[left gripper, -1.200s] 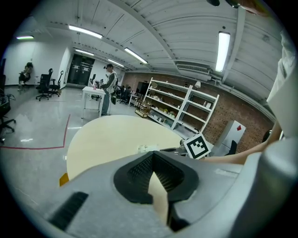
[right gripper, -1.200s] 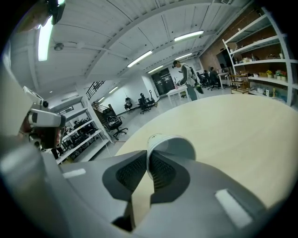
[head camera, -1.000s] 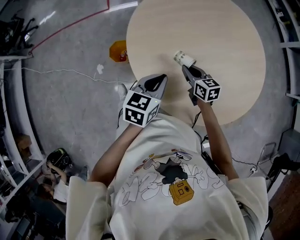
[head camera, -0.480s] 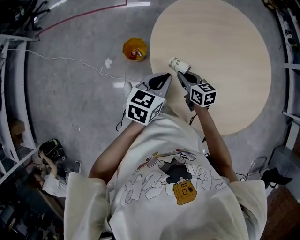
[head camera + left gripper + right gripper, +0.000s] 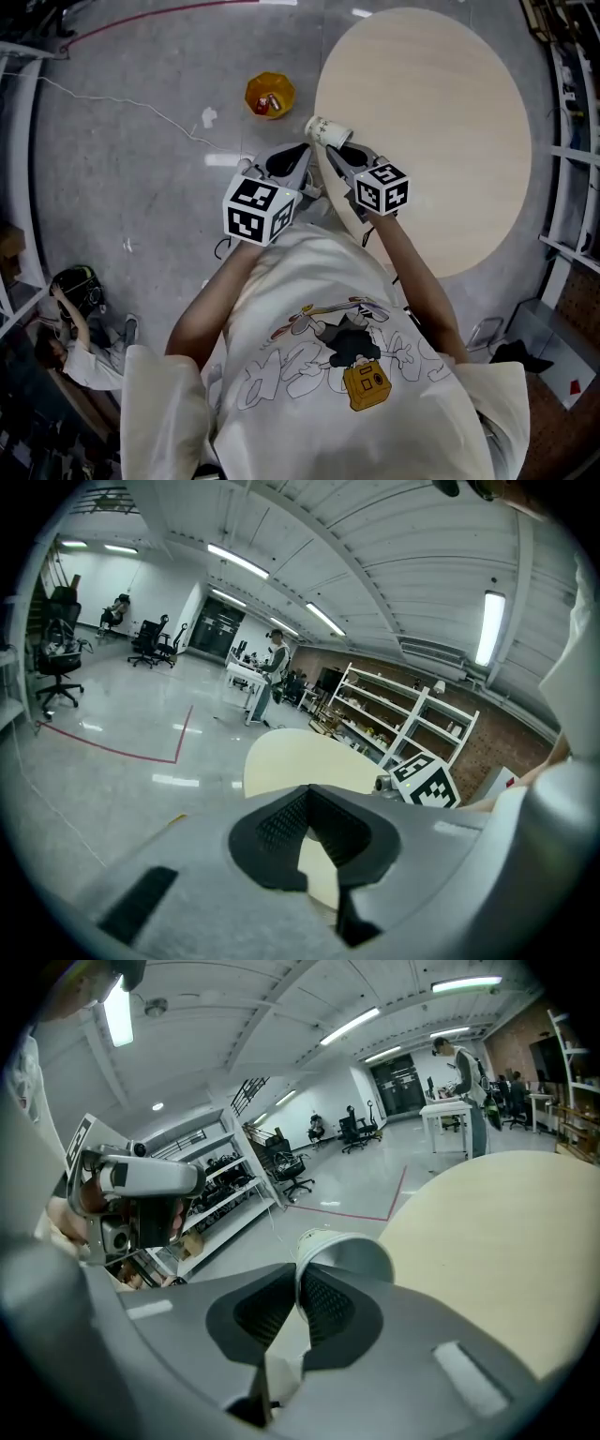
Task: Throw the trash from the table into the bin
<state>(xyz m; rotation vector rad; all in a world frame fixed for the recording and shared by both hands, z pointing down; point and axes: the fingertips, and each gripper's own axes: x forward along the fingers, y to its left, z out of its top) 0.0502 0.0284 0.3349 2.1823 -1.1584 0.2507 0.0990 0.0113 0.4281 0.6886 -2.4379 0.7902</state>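
A white paper cup (image 5: 326,132) lies on its side in my right gripper (image 5: 336,148), which is shut on its wall. The cup hangs at the left edge of the round beige table (image 5: 441,122); its open mouth (image 5: 342,1255) shows just past the jaws of my right gripper (image 5: 298,1274). A yellow bin (image 5: 269,95) with some trash in it stands on the grey floor, up and left of the cup. My left gripper (image 5: 284,165) hovers beside the right one, over the floor by the table's edge. In its own view my left gripper (image 5: 309,794) is shut with nothing in it.
A white scrap (image 5: 208,118) and a thin cable (image 5: 141,103) lie on the floor left of the bin. A person (image 5: 80,319) sits low at the left by shelving. More shelves (image 5: 562,141) stand right of the table.
Both grippers have swung left, from over the table to its left edge, the cup going along in the right one. The bin now lies closer to the cup.
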